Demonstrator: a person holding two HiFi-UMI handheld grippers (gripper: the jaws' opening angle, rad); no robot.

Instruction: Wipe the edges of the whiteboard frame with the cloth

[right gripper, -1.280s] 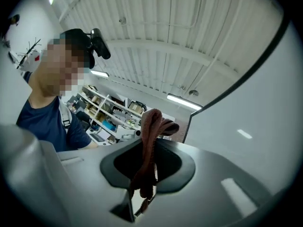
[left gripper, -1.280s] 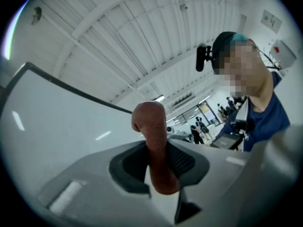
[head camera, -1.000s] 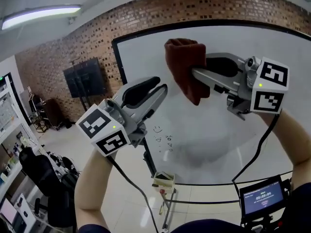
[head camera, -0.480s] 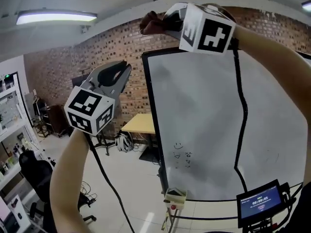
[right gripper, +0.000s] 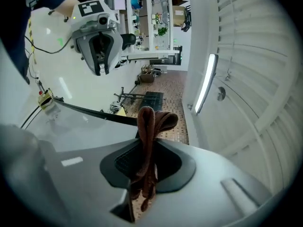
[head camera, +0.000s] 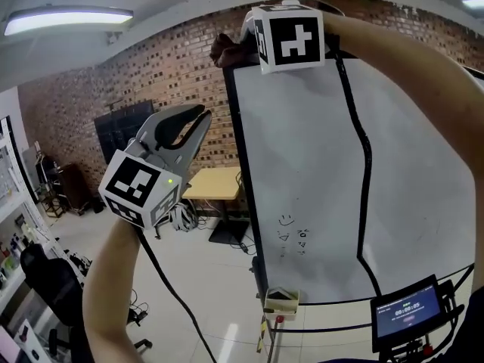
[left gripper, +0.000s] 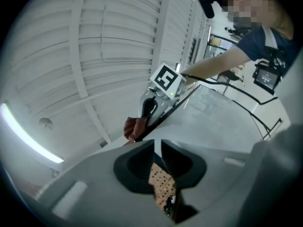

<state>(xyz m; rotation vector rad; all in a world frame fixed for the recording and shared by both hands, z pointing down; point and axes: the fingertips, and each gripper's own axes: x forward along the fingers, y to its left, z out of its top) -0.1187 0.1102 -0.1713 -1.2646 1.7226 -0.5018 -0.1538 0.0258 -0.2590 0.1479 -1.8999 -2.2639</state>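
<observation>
The left tool point(head camera: 203, 118) is raised beside the board, its jaws brought together on nothing; brick wall shows through the thin slit between them. Right of it, the brown cloth point(head camera: 225, 49) is up at the top left corner of the whiteboard frame point(head camera: 240, 165). It is bunched in the right tool point(right gripper: 148, 149), whose jaws are clamped on its folded middle, with loose ends poking out front and back. The cloth looks soft, light and limp, so it should mould around the thin black edge. A firm pinch on the thick fold seems the best hold, lest it drag free. Lower down, a small box point(head camera: 281, 299) sits at the board's bottom edge; its contents cannot be made out.
</observation>
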